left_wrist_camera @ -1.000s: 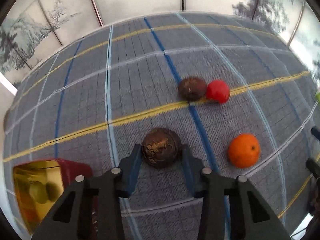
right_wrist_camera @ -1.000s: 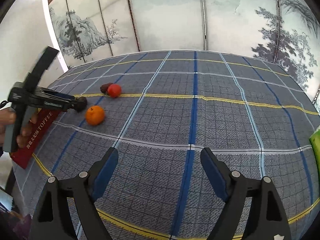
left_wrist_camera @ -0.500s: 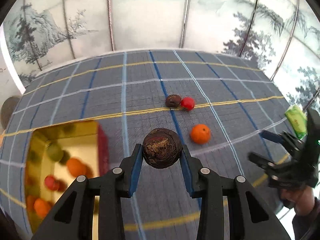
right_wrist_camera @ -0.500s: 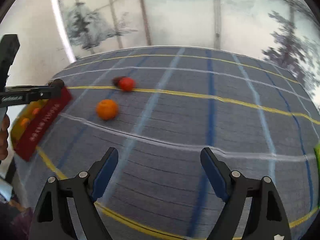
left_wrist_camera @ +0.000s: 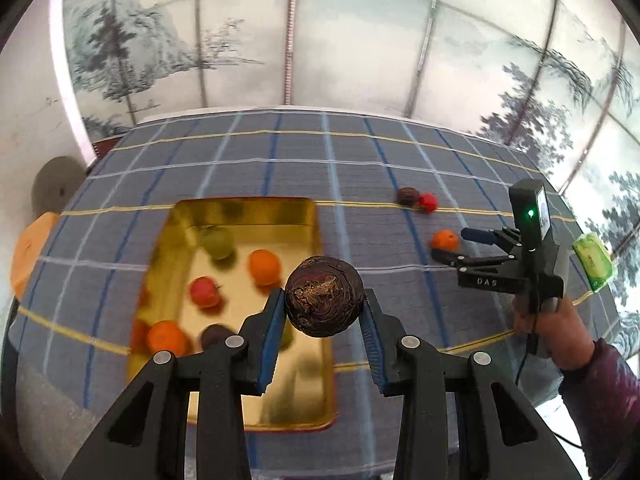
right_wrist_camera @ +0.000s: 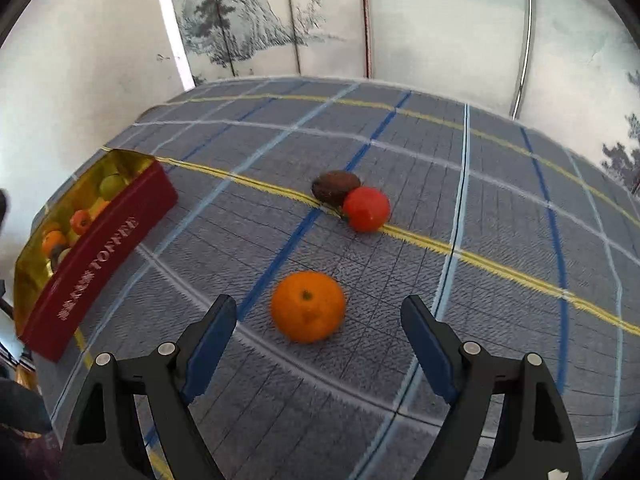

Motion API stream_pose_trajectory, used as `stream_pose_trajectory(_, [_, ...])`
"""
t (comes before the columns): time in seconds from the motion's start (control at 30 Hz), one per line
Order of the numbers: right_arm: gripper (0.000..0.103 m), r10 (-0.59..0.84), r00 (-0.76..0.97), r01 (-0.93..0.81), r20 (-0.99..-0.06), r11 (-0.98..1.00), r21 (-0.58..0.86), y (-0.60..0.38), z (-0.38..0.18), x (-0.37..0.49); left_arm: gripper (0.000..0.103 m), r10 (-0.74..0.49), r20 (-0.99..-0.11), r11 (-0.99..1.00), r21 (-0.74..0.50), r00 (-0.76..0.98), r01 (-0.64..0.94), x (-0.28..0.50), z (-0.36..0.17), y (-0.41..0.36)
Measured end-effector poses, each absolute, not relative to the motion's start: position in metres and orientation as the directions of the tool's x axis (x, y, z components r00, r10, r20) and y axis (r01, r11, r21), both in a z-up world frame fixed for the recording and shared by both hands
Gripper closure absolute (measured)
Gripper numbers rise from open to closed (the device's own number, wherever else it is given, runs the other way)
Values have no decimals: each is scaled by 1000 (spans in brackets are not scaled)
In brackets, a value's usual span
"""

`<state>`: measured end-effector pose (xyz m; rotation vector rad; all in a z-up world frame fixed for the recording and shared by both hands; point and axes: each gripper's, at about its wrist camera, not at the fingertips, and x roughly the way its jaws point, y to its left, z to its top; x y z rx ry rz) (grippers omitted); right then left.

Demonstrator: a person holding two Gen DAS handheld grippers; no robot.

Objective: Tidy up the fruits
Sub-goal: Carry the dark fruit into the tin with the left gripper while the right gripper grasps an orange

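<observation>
My left gripper [left_wrist_camera: 324, 316] is shut on a dark brown wrinkled fruit [left_wrist_camera: 324, 296] and holds it in the air above the right side of a gold-lined tin [left_wrist_camera: 304, 216]. The tin holds several fruits, among them a green one [left_wrist_camera: 218, 243] and an orange one [left_wrist_camera: 264, 267]. My right gripper [right_wrist_camera: 320, 332] is open, with an orange [right_wrist_camera: 308, 306] on the cloth just beyond and between its fingers. Behind the orange a red fruit [right_wrist_camera: 366, 209] touches a dark brown fruit [right_wrist_camera: 335, 187]. The right gripper [left_wrist_camera: 448, 245] also shows in the left wrist view, beside the orange [left_wrist_camera: 445, 240].
The tin has a red outer wall [right_wrist_camera: 100, 268] with TOFFEE lettering, at the table's left. A blue-grey checked cloth [right_wrist_camera: 500, 208] covers the table. A green packet [left_wrist_camera: 592, 260] lies at the right edge. Painted screen panels [left_wrist_camera: 360, 48] stand behind the table.
My left gripper carried the dark fruit up off the cloth and left, over the tin. My right gripper swung left and closed in on the orange.
</observation>
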<state>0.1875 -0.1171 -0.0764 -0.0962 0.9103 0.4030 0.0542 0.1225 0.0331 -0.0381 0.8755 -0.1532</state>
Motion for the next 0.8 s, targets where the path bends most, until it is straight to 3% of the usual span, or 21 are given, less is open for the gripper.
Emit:
stream_pose_trajectory(0.07, [51,279,534,-377,-798,924,70,-114,-81,190,65,-132,-760,991,-90,636,98,49,35,135])
stream_pose_trajectory(0.13, [70,259,548,-378,-795,925,41,-111,-81,188,65,-108,-762,994,-80,638,73,45,33,145])
stream_pose_trajectory(0.33, [70,299,567,-362,-768,927,95,-116,-71,159,65,-70,-773,997,-81,630,12,35,19,176])
stream_pose_trajectory(0.8, [70,313,625,-362,-715,928,90,-119,-42,92,65,-111,-812,994,-87,573,69,43,-23,163])
